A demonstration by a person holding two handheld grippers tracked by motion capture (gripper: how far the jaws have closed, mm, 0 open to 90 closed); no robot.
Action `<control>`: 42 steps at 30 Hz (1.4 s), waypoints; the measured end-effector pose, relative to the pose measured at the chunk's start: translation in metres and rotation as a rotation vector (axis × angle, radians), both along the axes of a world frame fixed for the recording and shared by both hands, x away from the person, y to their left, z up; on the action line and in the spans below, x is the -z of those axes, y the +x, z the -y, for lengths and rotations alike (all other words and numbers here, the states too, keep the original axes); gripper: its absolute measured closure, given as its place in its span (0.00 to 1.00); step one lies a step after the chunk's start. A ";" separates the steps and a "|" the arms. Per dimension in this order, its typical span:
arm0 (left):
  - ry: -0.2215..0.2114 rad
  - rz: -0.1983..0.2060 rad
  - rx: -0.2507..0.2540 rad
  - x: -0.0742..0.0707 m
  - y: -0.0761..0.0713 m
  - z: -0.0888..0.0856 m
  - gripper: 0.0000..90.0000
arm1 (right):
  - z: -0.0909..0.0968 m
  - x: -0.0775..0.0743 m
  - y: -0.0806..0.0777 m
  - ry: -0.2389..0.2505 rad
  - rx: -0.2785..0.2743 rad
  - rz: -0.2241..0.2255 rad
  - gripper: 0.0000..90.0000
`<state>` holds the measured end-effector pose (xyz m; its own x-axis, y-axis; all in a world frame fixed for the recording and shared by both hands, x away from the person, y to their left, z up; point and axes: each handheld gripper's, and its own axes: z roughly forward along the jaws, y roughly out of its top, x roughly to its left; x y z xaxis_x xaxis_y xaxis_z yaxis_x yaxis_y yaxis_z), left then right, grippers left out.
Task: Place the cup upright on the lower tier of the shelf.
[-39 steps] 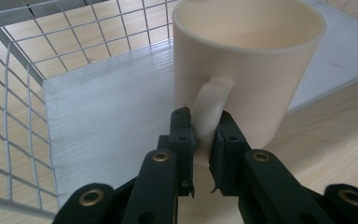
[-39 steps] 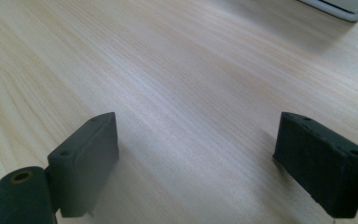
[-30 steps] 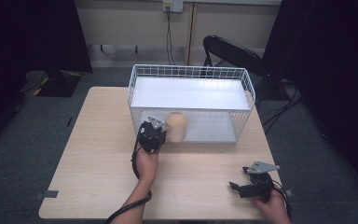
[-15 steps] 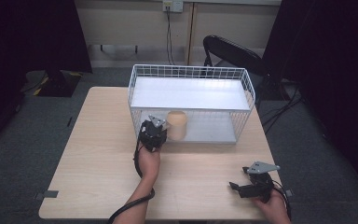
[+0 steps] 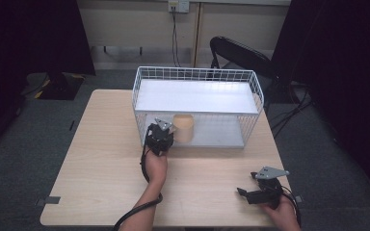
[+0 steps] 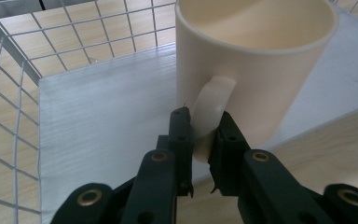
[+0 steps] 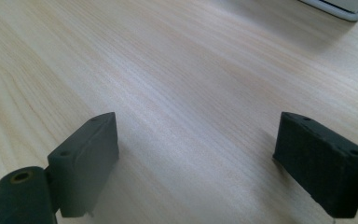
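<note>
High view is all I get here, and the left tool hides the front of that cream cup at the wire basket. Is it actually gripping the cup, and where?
Observer: Yes. The left tool is shut on the handle of the cream ceramic mug, one jaw on each side of the loop.
Operator: Is the mug upright?
Observer: Upright, mouth up, its base on the white floor panel of the white wire basket, near that panel's front edge.
Operator: And the right tool, is it holding anything?
Observer: No. The right tool stands open above the bare light wooden table, with nothing between its jaws.
</note>
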<state>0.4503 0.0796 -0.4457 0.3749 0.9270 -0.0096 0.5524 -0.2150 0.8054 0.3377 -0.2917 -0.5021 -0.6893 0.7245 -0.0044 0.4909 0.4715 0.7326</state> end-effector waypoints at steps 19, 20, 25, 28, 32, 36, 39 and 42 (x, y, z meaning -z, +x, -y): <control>-0.006 -0.002 0.006 0.003 0.004 0.001 0.89 | 0.000 0.000 0.000 0.000 0.000 -0.001 0.14; -0.008 -0.003 0.007 0.003 0.004 0.001 0.89 | 0.000 0.000 0.000 0.000 0.000 0.000 0.14; 0.001 -0.005 0.008 0.003 0.005 0.001 0.89 | 0.000 0.000 0.000 0.000 0.000 -0.001 0.14; 0.005 -0.005 0.012 0.003 0.005 0.002 0.89 | 0.000 0.000 0.000 0.000 0.000 0.000 0.14; 0.004 -0.007 0.019 0.003 0.005 0.001 0.89 | 0.000 0.000 0.000 0.000 0.000 -0.001 0.14; 0.004 -0.010 0.019 0.003 0.005 0.001 0.89 | 0.000 0.000 0.000 0.000 0.000 0.000 0.14; 0.002 -0.009 0.021 0.003 0.005 0.001 0.89 | 0.000 0.000 0.000 0.000 0.000 -0.001 0.14; 0.004 -0.009 0.023 0.003 0.005 0.000 0.89 | 0.000 0.000 0.000 0.000 0.000 -0.001 0.14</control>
<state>0.4550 0.0793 -0.4484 0.3956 0.9183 -0.0100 0.5549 -0.2304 0.7994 0.3372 -0.2918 -0.5021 -0.6892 0.7245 -0.0038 0.4915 0.4713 0.7323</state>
